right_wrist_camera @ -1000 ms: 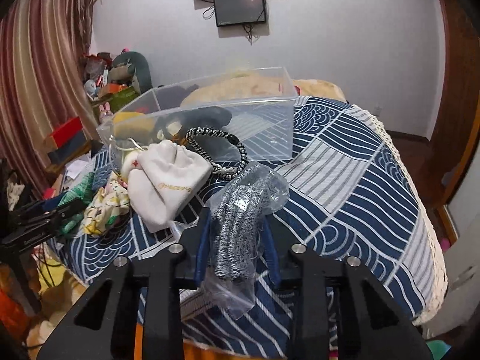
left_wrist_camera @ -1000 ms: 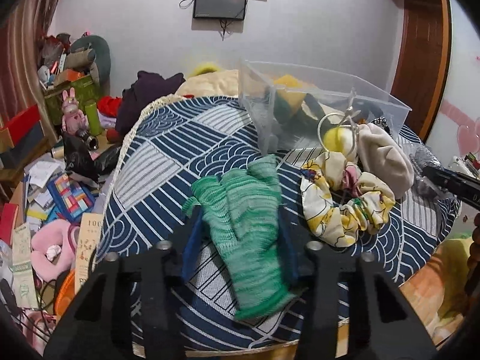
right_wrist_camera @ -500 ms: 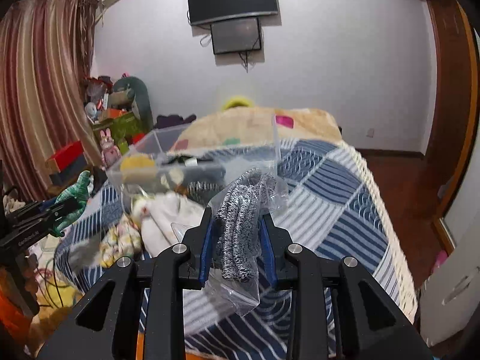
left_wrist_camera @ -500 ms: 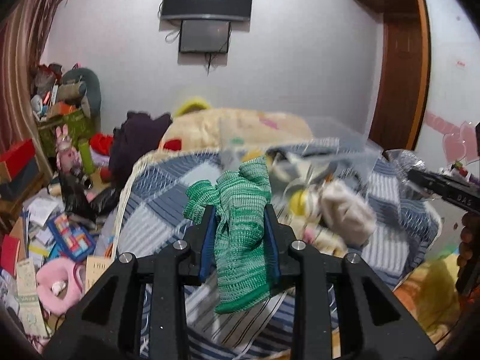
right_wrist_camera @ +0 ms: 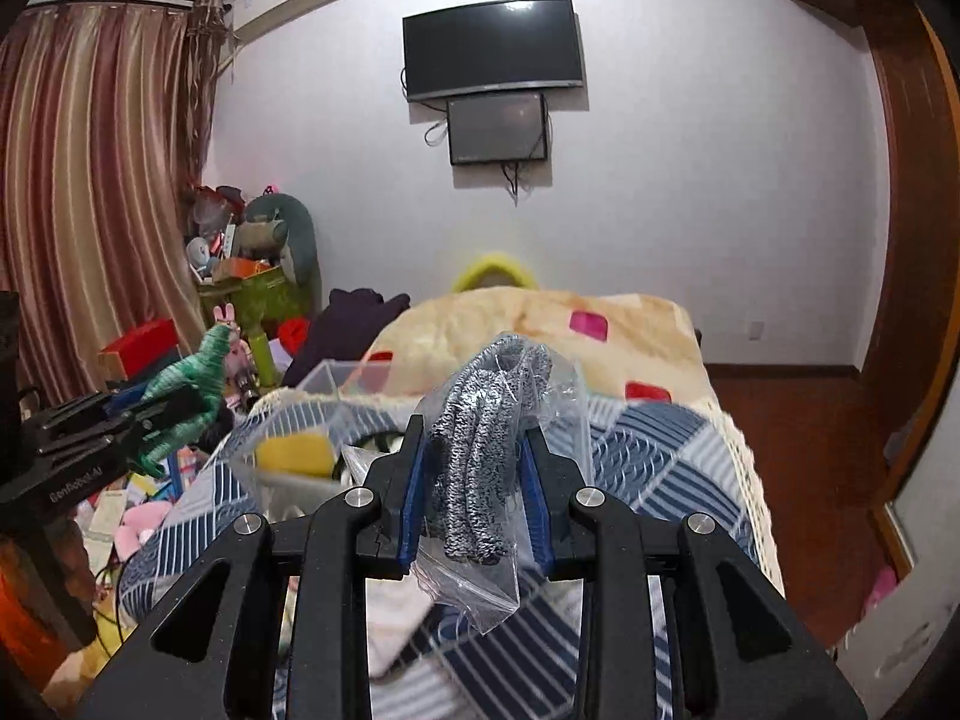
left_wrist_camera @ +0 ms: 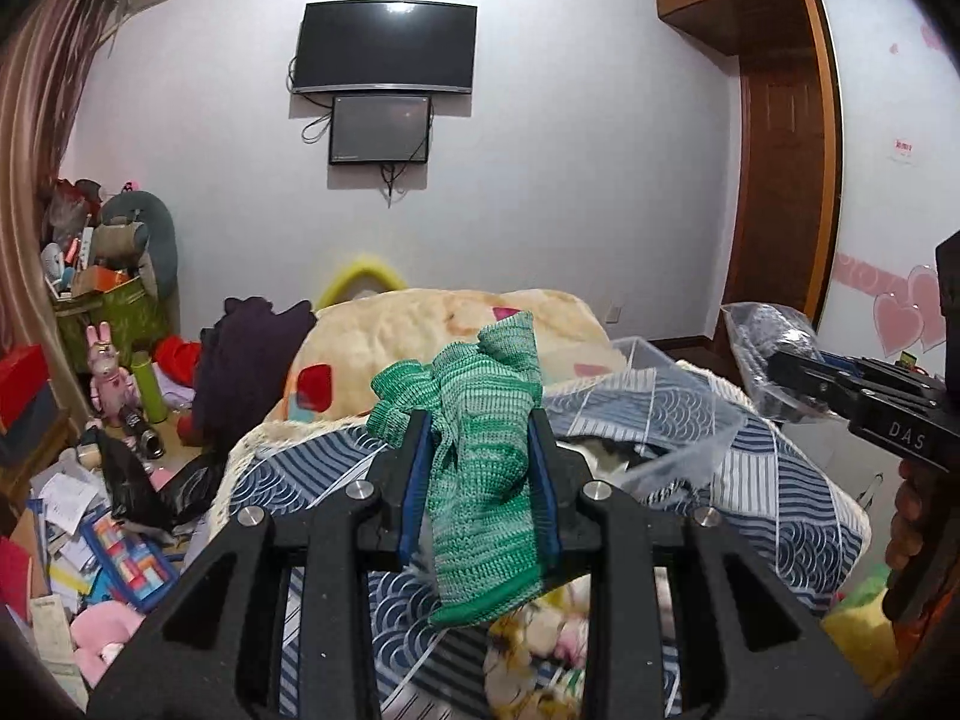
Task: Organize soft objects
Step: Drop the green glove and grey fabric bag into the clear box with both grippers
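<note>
My left gripper [left_wrist_camera: 478, 429] is shut on a green knitted glove [left_wrist_camera: 480, 474] and holds it up in the air above the bed. My right gripper [right_wrist_camera: 474, 441] is shut on a clear plastic bag of grey knitted gloves [right_wrist_camera: 480, 456], also lifted. The clear plastic bin [left_wrist_camera: 678, 420] stands on the blue patterned bedspread [left_wrist_camera: 780, 504] below and ahead; it also shows in the right wrist view [right_wrist_camera: 288, 450] with a yellow item inside. Each gripper appears in the other's view, the right one [left_wrist_camera: 780, 360] at my right, the left one [right_wrist_camera: 180, 402] at my left.
A floral scrunchie and pale cloth items [left_wrist_camera: 552, 648] lie on the bedspread under my left gripper. A beige blanket [right_wrist_camera: 540, 330] covers the far bed. Clutter and toys [left_wrist_camera: 108, 480] fill the floor at left. A wooden door [right_wrist_camera: 918, 240] stands at right.
Both grippers closed on their items and lifted them off the bedspread, tilting the views up toward the wall and television.
</note>
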